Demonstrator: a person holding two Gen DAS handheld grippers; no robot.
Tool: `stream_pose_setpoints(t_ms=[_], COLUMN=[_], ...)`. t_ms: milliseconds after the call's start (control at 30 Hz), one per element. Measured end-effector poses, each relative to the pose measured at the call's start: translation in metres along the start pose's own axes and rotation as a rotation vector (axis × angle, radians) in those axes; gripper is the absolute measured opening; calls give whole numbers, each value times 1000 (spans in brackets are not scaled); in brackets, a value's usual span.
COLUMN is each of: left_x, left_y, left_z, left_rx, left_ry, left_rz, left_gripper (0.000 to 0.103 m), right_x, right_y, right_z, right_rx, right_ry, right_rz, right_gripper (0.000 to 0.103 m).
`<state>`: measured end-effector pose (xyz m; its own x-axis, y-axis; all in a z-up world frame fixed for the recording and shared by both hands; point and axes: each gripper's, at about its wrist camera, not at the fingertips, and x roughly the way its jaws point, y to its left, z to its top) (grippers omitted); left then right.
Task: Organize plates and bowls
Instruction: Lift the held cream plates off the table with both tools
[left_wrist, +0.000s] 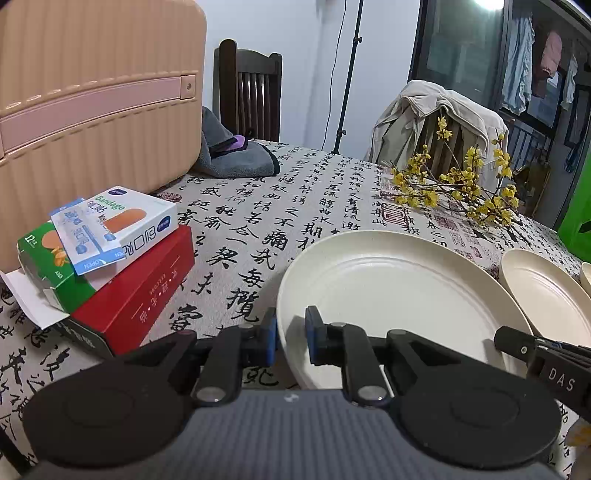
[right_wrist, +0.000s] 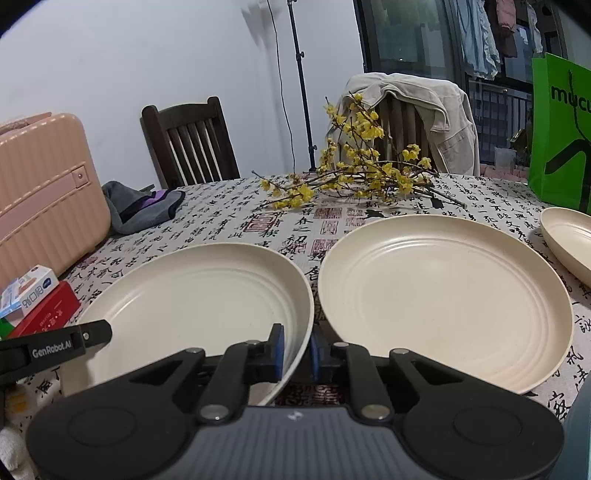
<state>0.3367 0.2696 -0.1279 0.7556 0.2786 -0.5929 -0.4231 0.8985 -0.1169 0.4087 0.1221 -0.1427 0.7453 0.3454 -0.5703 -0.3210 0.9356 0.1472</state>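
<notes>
A large cream plate lies between both grippers on the calligraphy tablecloth. My left gripper is shut on its left rim, one blue pad outside and one inside. My right gripper is shut on the opposite right rim. Whether the plate touches the cloth I cannot tell. One black finger of each gripper shows in the other's view, the right one and the left one. A second large cream plate sits just to the right. A smaller cream dish lies at the far right.
A pink suitcase and stacked boxes crowd the left side. Yellow flower branches lie behind the plates, and a grey cloth is at the back left. A green bag stands back right. Chairs line the far edge.
</notes>
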Motion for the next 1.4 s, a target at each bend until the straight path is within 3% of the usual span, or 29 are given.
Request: stream_pose_setpoints(t_ms=[500,1400], left_x=[-3,-33], left_y=[0,3], left_z=[0,9], left_rx=[-2,-34], left_ry=[-16,-114], left_rz=[2,-32], left_gripper=[16,16], right_x=[-6,-30], right_y=[4,8], right_z=[-2,7], right_rx=[-23,-51], right_ry=[-31,-123], right_rz=[-7,-2], right_gripper=[13,13])
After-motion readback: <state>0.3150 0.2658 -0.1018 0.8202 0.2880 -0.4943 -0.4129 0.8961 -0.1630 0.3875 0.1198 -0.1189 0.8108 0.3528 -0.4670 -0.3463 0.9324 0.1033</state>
